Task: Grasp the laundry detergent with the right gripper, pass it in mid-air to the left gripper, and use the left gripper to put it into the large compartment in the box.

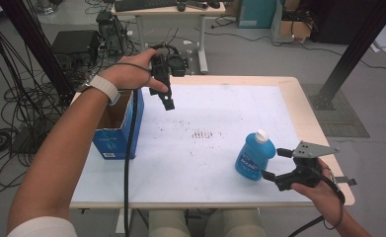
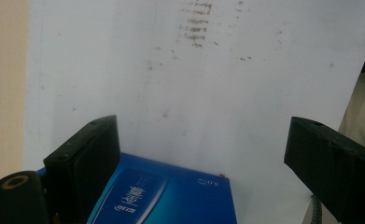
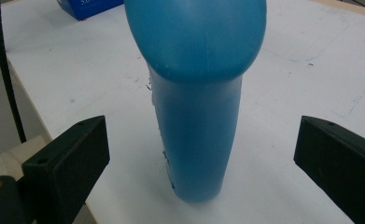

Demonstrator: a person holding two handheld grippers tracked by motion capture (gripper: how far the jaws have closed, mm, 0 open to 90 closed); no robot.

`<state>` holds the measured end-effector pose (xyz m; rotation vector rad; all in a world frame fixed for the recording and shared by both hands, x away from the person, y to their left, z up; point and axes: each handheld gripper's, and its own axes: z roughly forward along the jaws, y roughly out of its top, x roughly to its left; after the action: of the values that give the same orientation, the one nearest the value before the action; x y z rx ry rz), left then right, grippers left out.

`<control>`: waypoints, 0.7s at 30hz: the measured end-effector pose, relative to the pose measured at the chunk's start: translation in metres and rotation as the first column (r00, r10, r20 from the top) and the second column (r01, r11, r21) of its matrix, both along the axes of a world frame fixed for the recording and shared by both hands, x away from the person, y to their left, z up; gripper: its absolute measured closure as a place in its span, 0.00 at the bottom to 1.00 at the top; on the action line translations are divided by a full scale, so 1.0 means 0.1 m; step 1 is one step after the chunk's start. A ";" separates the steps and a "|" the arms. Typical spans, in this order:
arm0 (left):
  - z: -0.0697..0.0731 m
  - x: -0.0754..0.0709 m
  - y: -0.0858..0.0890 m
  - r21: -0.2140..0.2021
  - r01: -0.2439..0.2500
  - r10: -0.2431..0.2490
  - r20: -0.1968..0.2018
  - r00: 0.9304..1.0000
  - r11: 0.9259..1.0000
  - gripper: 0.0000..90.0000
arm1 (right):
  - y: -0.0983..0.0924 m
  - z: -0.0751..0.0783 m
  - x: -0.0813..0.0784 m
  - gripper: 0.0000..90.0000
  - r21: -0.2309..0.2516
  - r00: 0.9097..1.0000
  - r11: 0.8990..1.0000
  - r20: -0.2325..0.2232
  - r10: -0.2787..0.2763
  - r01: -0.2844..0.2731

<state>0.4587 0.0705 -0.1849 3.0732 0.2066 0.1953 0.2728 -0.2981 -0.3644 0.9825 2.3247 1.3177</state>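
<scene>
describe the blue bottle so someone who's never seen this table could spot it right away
On the white table, look toward the near right corner, just ahead of the right claw, whose jaws stand open. The blue bottle stands upright there with a white cap, unlike the open blue cardboard box at the left edge.

Bare table (image 1: 200,163) between box (image 1: 116,136) and bottle (image 1: 253,157)

left gripper (image 1: 167,96): raised, pointing down, jaws wide apart | right gripper (image 1: 274,163): low, level, jaws wide apart
</scene>
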 end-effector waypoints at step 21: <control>-0.01 -0.01 0.00 -0.002 -0.021 0.021 0.001 1.000 1.000 0.12 | 0.02 0.00 -0.02 0.04 0.003 0.999 1.000 -0.038 -0.025 0.025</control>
<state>0.4577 0.0702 -0.1854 3.0698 0.2393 0.1979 0.2709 -0.2960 -0.3640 1.0428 2.3306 1.3045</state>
